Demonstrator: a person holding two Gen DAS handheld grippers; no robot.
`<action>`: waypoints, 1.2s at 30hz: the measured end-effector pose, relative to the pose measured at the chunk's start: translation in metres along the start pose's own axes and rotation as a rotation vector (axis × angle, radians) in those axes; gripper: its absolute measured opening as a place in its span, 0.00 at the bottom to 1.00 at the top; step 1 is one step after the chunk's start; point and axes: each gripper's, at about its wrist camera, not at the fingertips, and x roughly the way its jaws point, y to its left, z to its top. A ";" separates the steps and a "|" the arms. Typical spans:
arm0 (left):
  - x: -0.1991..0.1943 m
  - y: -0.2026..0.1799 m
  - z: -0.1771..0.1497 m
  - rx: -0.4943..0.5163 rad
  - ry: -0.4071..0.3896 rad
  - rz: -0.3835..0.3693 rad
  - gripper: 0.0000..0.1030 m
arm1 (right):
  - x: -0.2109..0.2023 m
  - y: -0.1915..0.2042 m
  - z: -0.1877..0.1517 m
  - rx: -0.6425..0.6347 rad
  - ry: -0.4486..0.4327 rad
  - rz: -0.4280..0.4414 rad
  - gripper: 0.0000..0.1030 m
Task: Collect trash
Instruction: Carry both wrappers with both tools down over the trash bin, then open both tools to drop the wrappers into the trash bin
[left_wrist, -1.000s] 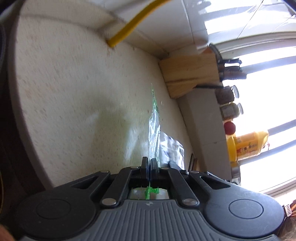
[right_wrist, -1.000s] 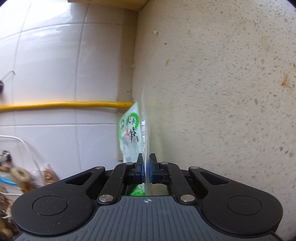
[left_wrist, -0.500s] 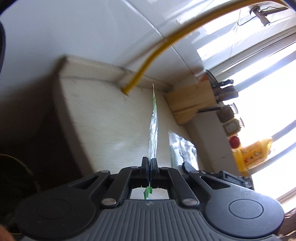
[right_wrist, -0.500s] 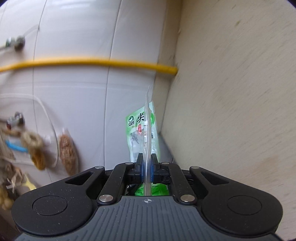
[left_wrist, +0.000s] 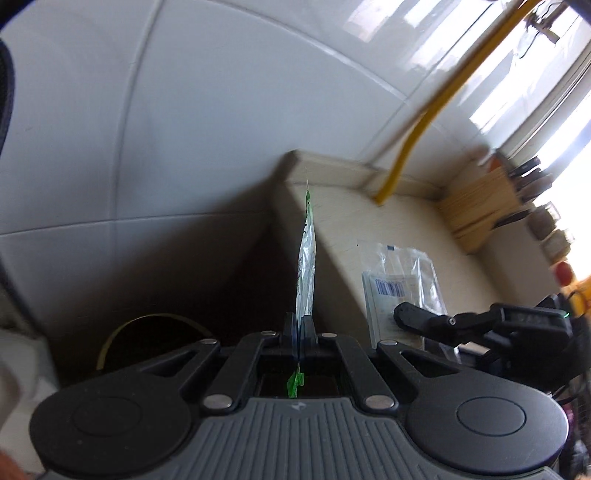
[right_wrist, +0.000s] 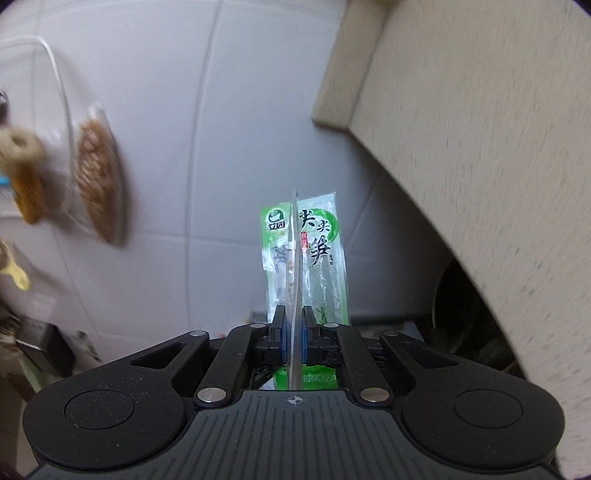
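Observation:
My left gripper (left_wrist: 298, 325) is shut on a green and clear snack wrapper (left_wrist: 306, 258), seen edge-on in the left wrist view, held off the counter's end. Below it to the left is a dark bin with a yellowish rim (left_wrist: 147, 317). My right gripper (left_wrist: 400, 316) comes in from the right, holding a clear plastic bag with a barcode label (left_wrist: 402, 280). In the right wrist view that gripper (right_wrist: 294, 317) is shut on the clear bag (right_wrist: 294, 240), edge-on, with the green wrapper (right_wrist: 321, 251) face-on just behind it. The bin's dark opening (right_wrist: 461, 317) lies under the counter edge.
The beige speckled counter (right_wrist: 480, 129) ends at a white tiled wall. A yellow hose (left_wrist: 417, 140) runs down to its back corner. A wooden knife block (left_wrist: 480, 206) and jars stand by the window. Bags of dried food (right_wrist: 98, 173) hang on the wall.
Both grippers have carried their wrappers off the counter past its end, toward the tiled wall. The bin has come into view below. Both grips are unchanged.

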 end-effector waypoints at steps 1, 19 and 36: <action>0.001 0.003 -0.003 0.005 0.004 0.018 0.00 | 0.005 -0.002 -0.003 0.004 0.012 -0.005 0.11; 0.059 0.031 -0.033 0.032 0.126 0.220 0.00 | 0.090 -0.032 -0.005 -0.063 0.125 -0.240 0.15; 0.081 0.048 -0.040 0.022 0.149 0.368 0.02 | 0.134 -0.030 -0.003 -0.263 0.192 -0.439 0.48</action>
